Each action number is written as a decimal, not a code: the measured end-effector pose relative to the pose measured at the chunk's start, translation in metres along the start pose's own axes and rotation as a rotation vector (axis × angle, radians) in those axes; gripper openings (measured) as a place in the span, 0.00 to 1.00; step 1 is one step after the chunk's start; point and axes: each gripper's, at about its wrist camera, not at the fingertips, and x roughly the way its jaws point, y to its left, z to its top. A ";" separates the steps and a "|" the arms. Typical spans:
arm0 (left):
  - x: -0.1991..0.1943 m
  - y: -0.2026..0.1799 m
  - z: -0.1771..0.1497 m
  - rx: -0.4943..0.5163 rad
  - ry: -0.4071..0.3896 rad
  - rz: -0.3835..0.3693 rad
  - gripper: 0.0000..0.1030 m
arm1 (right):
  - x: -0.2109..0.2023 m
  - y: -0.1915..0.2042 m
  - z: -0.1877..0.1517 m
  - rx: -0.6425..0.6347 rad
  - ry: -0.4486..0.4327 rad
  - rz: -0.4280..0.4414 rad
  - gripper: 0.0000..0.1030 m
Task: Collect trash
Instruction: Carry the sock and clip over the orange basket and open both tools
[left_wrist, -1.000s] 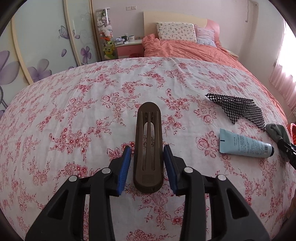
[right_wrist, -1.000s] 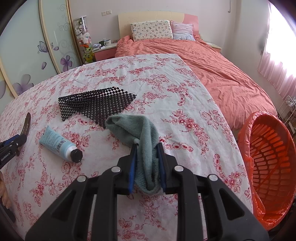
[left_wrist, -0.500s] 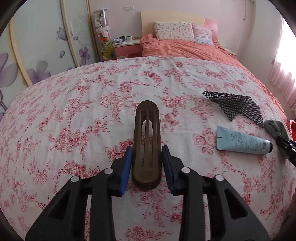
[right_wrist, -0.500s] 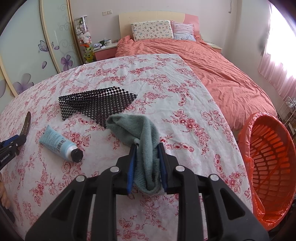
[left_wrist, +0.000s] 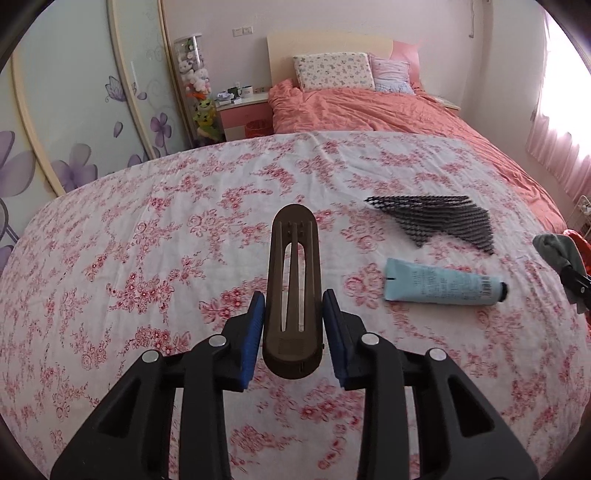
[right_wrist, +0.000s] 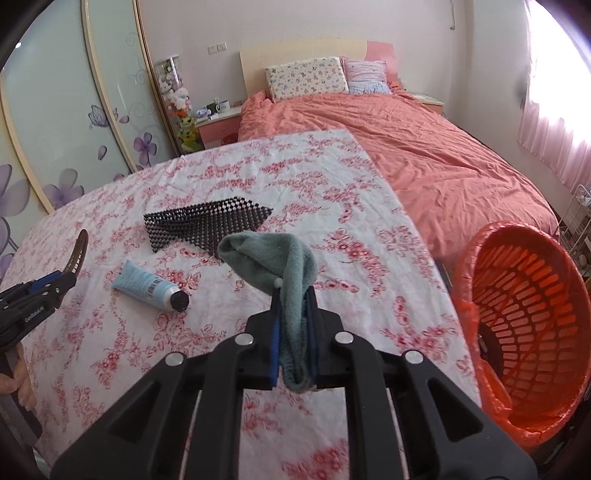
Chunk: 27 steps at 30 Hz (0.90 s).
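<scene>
Both your grippers are holding items.
Your left gripper (left_wrist: 293, 325) is clamping the brown clip (left_wrist: 294, 288); your right gripper (right_wrist: 294, 334) is pinching the green sock (right_wrist: 284, 266).

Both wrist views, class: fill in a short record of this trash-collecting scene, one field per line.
surface: floral sheet
left claw: shut on brown slotted piece, lifted
right claw: shut on green cloth
lying on sheet: blue tube, black mesh mat
bin: orange basket, right of the sheet
</scene>
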 end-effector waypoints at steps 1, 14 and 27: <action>-0.003 -0.003 0.001 0.004 -0.003 -0.006 0.32 | -0.006 -0.002 0.000 0.004 -0.008 -0.002 0.12; -0.063 -0.090 0.015 0.098 -0.082 -0.163 0.32 | -0.092 -0.068 0.001 0.116 -0.142 -0.083 0.12; -0.102 -0.224 0.019 0.238 -0.146 -0.418 0.32 | -0.131 -0.161 -0.011 0.272 -0.211 -0.190 0.12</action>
